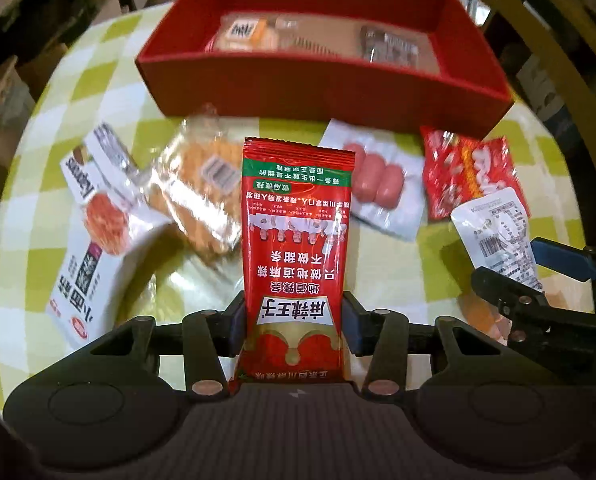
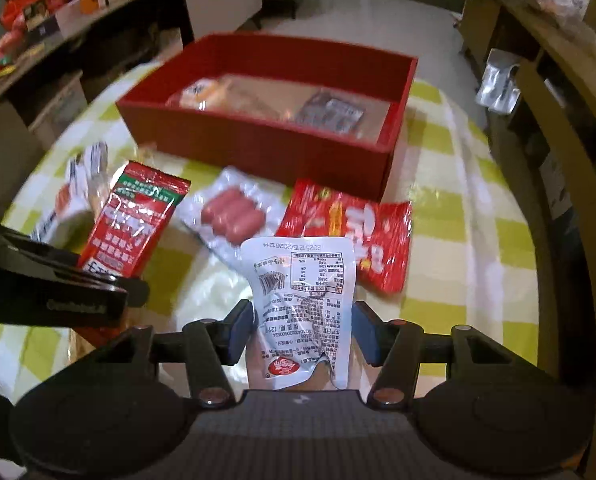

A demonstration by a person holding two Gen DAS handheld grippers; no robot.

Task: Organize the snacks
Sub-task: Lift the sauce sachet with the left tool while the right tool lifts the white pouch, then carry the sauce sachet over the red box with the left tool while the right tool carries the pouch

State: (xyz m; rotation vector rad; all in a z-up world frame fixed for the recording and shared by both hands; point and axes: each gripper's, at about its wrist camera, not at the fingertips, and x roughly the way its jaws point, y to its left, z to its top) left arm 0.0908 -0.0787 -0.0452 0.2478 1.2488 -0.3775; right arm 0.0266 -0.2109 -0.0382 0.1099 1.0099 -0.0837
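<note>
A glossy red spicy-strip sachet (image 1: pixel 294 256), upside-down print, is pinched upright by the left gripper (image 1: pixel 294 328) before the open red cardboard box (image 1: pixel 298 80). Only the right wrist view shows the right gripper (image 2: pixel 303 332) clamping a white foil pouch (image 2: pixel 304 304) fully, nearer than that box.

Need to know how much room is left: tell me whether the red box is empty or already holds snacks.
Partly filled. The red box holds an orange-labelled packet and a dark packet; bare floor shows between them.
</note>
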